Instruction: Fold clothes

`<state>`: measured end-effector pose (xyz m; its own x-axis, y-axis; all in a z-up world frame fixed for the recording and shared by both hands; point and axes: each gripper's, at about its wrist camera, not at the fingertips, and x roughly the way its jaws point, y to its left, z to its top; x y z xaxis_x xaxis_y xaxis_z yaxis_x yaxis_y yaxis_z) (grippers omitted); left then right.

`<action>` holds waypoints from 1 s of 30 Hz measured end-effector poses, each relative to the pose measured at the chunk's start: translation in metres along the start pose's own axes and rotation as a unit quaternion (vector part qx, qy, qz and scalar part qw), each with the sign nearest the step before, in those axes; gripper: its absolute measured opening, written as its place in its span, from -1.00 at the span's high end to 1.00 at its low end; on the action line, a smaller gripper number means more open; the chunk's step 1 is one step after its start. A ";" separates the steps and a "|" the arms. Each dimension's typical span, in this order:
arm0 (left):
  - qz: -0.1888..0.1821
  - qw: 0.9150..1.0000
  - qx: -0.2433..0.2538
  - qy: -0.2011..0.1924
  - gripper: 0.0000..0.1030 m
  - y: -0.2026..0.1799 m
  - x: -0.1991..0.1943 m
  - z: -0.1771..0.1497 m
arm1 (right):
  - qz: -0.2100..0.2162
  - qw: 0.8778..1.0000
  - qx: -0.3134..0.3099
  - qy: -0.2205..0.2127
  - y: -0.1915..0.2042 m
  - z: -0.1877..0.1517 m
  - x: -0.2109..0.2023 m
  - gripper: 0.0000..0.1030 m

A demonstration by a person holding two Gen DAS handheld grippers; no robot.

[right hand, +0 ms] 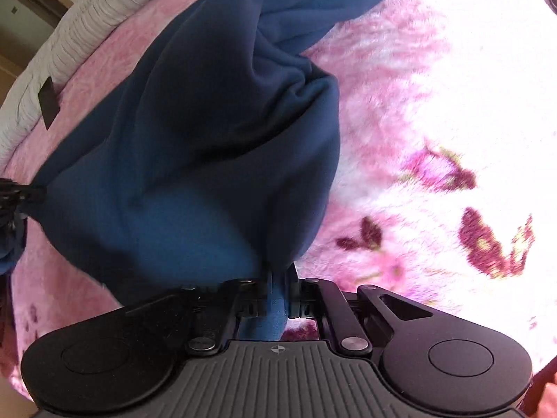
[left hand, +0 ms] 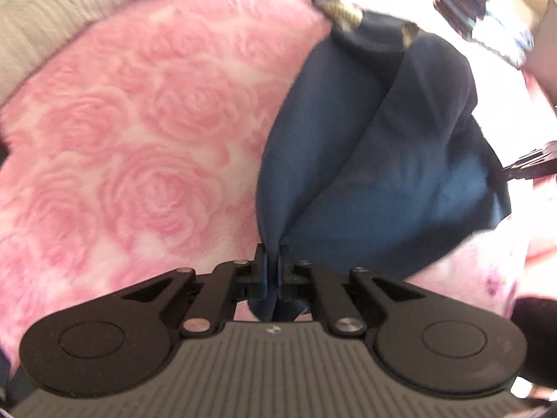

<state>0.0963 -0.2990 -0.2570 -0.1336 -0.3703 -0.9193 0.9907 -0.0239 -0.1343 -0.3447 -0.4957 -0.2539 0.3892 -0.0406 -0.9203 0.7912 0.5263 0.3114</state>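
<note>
A dark blue garment (left hand: 376, 160) hangs slack over a pink rose-patterned blanket (left hand: 132, 132). My left gripper (left hand: 273, 254) is shut on one edge of it, cloth bunched between the jaws. My right gripper (right hand: 278, 275) is shut on another edge of the same blue garment (right hand: 195, 160). The right gripper shows at the right edge of the left wrist view (left hand: 529, 167), pinching the cloth. The left gripper shows at the left edge of the right wrist view (right hand: 21, 191). The garment sags in folds between the two.
The pink blanket (right hand: 435, 104) covers a bed, with dark flower prints (right hand: 487, 244) on the right. Grey ribbed bedding (right hand: 69, 52) lies along the far left edge. A dark blurred object (left hand: 470, 10) sits at the far upper right.
</note>
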 end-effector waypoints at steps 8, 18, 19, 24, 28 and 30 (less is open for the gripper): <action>-0.070 0.996 -0.017 0.051 0.96 -0.132 -0.049 -0.058 | -0.089 0.991 -0.098 0.035 -0.035 -0.015 -0.119 0.94; -0.082 0.987 -0.036 0.132 0.69 -0.249 -0.019 -0.084 | -0.123 0.988 -0.053 0.074 -0.107 -0.063 -0.107 0.57; -0.071 0.989 -0.039 0.126 0.63 -0.247 -0.024 -0.081 | -0.130 0.987 -0.073 0.062 -0.090 -0.048 -0.099 0.23; 0.005 0.994 -0.077 0.071 0.48 -0.221 -0.047 -0.047 | -0.108 0.983 -0.151 -0.014 -0.057 -0.003 -0.103 0.01; 0.026 0.995 -0.093 0.035 0.39 -0.202 -0.045 -0.024 | -0.062 0.975 -0.203 -0.061 -0.011 0.042 -0.084 0.01; 0.018 0.995 -0.097 0.027 0.39 -0.192 -0.033 -0.016 | -0.043 0.969 -0.233 -0.074 0.014 0.064 -0.066 0.00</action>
<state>-0.0895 -0.2678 -0.2072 -0.1054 -0.3180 -0.9422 0.9713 0.1701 -0.1660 -0.3293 -0.5398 -0.1737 0.4216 -0.2056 -0.8832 0.5388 0.8402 0.0617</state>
